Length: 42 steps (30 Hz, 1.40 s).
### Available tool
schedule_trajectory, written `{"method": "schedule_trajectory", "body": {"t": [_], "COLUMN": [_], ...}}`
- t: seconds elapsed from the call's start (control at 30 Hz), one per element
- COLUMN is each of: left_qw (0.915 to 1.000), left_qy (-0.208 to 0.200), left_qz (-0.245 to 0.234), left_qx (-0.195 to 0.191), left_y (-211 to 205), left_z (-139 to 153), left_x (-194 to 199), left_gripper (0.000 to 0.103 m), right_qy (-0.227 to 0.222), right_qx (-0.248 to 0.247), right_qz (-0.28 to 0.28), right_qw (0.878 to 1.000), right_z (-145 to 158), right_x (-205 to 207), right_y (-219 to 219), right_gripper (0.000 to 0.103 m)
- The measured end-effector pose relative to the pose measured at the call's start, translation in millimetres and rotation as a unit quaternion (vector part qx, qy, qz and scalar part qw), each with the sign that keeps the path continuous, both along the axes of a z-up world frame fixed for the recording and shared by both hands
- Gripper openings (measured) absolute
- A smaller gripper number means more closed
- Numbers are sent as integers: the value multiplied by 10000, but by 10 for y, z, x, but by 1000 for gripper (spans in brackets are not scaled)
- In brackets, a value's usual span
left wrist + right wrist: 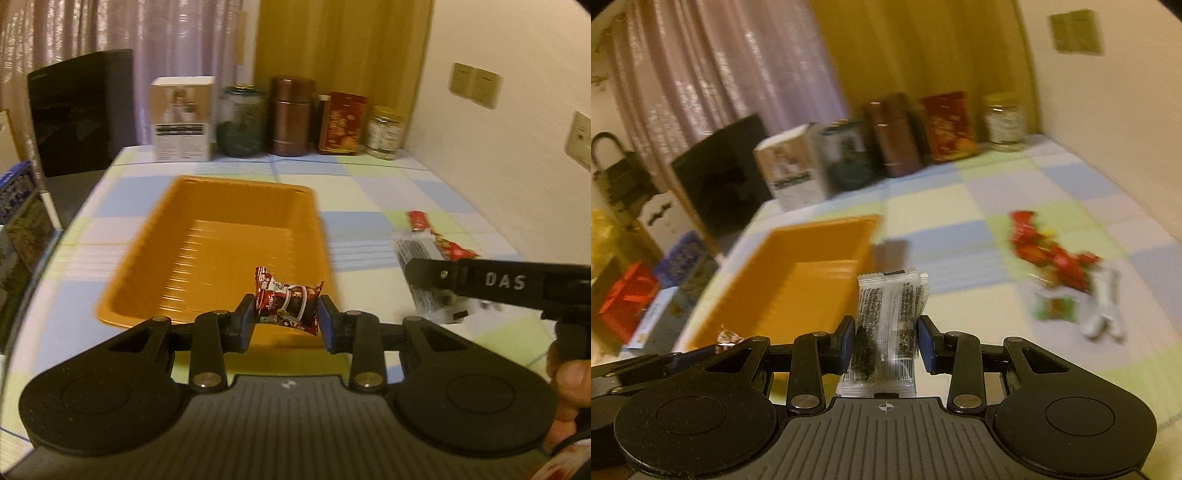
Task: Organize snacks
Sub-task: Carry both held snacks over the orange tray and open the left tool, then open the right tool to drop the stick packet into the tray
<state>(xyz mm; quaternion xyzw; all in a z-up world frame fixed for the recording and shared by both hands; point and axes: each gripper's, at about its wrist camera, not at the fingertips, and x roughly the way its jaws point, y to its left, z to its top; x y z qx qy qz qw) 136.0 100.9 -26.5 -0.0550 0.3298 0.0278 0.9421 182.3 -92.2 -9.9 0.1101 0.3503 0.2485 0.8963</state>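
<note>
— How are the grips?

— The left gripper (287,320) is clamped on a red candy (289,303) by its sides, over the near rim of the orange tray (236,206). The right gripper (886,341) pinches clear sachets (888,325), just right of the tray.

— Risks?

— The sachets are slick film (stacked, I think) — one could slide out. More snacks (1060,273) lie loose on the checked cloth (960,206).

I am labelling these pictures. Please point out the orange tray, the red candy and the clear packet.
orange tray (236,192): left wrist view, far rim.
red candy (288,301): left wrist view, wrapper middle.
clear packet (886,317): right wrist view, packet middle.
</note>
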Motion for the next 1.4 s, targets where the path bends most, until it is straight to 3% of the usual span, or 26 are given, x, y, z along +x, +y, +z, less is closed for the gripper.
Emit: {"method": "schedule_trajectory", "body": {"t": [0.2, 0.5, 0.8, 0.87, 1.33, 1.4], "left_qw": [9997, 9995, 9996, 9996, 9984, 9982], "left_qy": [76, 196, 244, 247, 160, 144], "left_qz": [213, 211, 128, 122, 535, 576], "left_qx": [-46, -133, -76, 0, -87, -108], "left_y": [451, 751, 865, 876, 1032, 1028], "left_z": [-2, -163, -314, -348, -219, -189], "left_x": [154, 402, 568, 602, 379, 339], "left_gripper": [32, 32, 35, 46, 49, 51], "right_qy": [46, 242, 368, 411, 510, 525], "right_qx": [57, -12, -46, -27, 150, 283], "right_qz": [327, 528, 519, 500, 529, 564], "right_qw": [9994, 9983, 9980, 9979, 9972, 9966], "right_z": [17, -131, -261, -288, -315, -305], "right_x": [131, 353, 501, 522, 526, 527], "right_y": [461, 825, 967, 976, 1005, 1001], "right_gripper": [37, 37, 37, 37, 37, 45]}}
